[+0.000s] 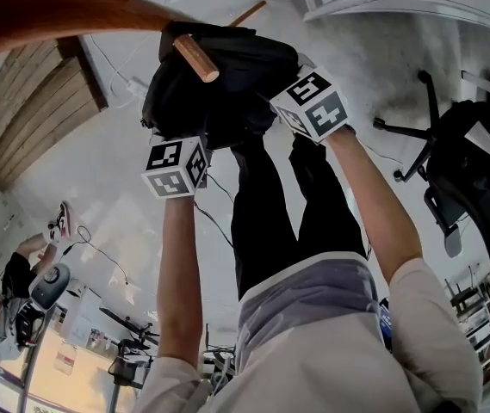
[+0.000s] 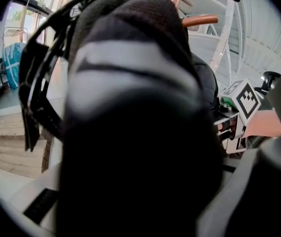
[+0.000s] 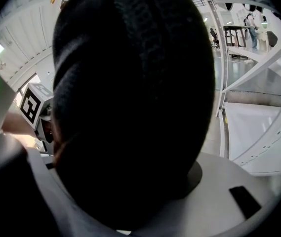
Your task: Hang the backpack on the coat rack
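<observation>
Overhead in head view, black backpack (image 1: 219, 67) up against wooden coat rack peg (image 1: 197, 58), left gripper (image 1: 178, 157) and right gripper (image 1: 309, 103) under it, left gripper view, jaws pinching backpack fabric, right gripper view, jaws clamped on its padded black fabric.

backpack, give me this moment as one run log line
backpack: raised at peg of coat rack | left gripper: shut on backpack | right gripper: shut on backpack | hung on peg: cannot tell
</observation>
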`<state>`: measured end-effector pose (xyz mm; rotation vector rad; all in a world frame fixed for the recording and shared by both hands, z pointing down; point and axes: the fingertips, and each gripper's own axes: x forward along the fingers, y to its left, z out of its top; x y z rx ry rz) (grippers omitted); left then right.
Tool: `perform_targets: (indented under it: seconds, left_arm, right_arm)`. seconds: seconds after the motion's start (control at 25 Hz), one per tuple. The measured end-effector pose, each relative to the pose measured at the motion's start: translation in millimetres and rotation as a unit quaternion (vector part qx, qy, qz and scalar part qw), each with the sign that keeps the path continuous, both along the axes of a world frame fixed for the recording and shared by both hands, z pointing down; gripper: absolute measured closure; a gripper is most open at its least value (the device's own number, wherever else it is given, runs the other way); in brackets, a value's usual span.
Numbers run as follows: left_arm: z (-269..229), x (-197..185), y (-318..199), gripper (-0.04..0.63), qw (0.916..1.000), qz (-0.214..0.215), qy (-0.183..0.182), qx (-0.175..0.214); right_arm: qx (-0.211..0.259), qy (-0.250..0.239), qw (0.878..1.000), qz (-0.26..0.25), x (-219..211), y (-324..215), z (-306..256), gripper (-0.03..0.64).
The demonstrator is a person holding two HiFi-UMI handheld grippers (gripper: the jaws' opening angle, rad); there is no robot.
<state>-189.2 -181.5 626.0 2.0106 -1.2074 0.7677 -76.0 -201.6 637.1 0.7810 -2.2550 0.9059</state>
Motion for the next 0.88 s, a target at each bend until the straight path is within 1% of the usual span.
perform_targets:
  seconds: [0.2, 0.36, 0.52, 0.68, 0.88]
  left_arm:
    - [5.8, -1.3, -6.4, 0.431, 0.9999, 0.000, -0.004, 0.016]
    - [9.9, -1.1, -10.6, 0.420, 0.9997, 0.015, -0.009, 0.016]
    - [13.4, -0.5, -13.4, 0.412, 0.9995, 0.019, -0.015, 0.021]
    - [17.8, 0.3, -18.1, 0.404, 0.9991, 0.021, -0.022, 0.029]
    - [23.9, -3.2, -23.9, 0.400, 0.9984, 0.037, -0.033, 0.027]
  right_arm:
    - [0.010, -0.001, 1.000, 0.005, 0.3, -3.4, 2.7, 0.398]
    - [0.019, 0.000, 1.000, 0.004, 2.4, -8.4, 4.4, 0.390]
    - [0.023, 0.005, 1.000, -0.003, 4.5, -13.6, 7.5, 0.379]
    - [0.027, 0.017, 0.999, -0.004, 8.1, -19.4, 12.8, 0.358]
    - [0.021, 0.015, 1.000, -0.006, 6.2, -24.9, 15.7, 0.321]
